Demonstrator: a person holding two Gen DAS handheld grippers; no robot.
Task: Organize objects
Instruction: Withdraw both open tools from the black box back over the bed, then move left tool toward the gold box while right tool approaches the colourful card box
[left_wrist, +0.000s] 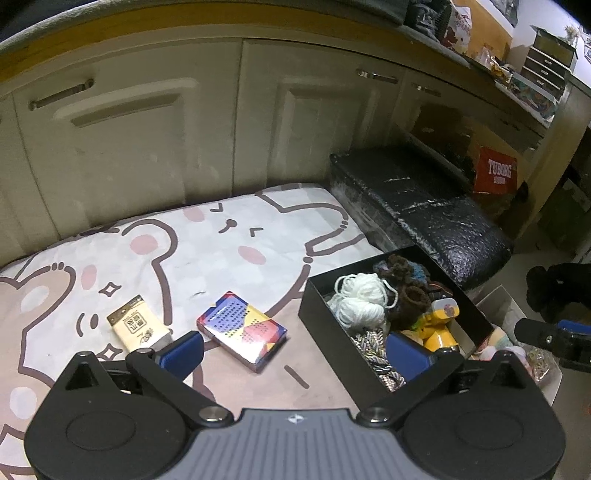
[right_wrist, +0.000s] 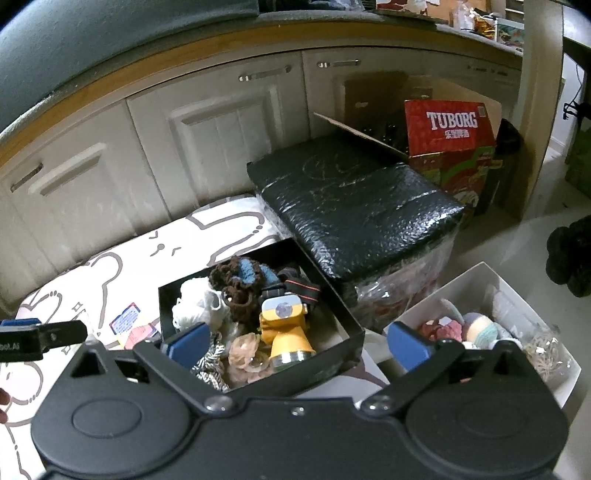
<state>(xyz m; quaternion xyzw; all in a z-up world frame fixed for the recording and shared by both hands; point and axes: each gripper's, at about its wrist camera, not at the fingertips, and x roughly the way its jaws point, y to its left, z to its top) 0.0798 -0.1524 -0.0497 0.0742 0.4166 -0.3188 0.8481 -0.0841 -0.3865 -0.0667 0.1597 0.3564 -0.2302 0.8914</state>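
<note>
Left gripper (left_wrist: 291, 350) is standing wide open, nothing between the pads, hovering over the cartoon-print mat (left_wrist: 184, 258) and pointing down at an angle. Right gripper (right_wrist: 295, 347) is also spread wide and empty, hanging over the near edge of the black box (right_wrist: 332, 365).

Just ahead of the left gripper, the colourful card box (left_wrist: 242, 332) is lying flat on the mat, slightly left of the gripper's centre line, clear of both pads. Its long axis is running diagonally, from near right to far left, so the jaws as they stand now are not squared across its short side; my read is a wrist roll is needed before closing. To its left, apart from it, the beige card pack (left_wrist: 139, 324) is lying flat, tilted roughly the same way.

The black box is sitting to the right of the card box, near but not touching. It is already holding white yarn (left_wrist: 360, 299), brown crochet pieces (right_wrist: 236, 284) and a yellow headlamp (right_wrist: 286, 328).

Judgement: the left hand is clearly the nearer one for both loose packs; the right is better placed over the black box or the white box (right_wrist: 565, 384) beside it on the floor.

Farther back: a black wrapped crate (right_wrist: 354, 206), cabinet doors (left_wrist: 122, 147).
</note>
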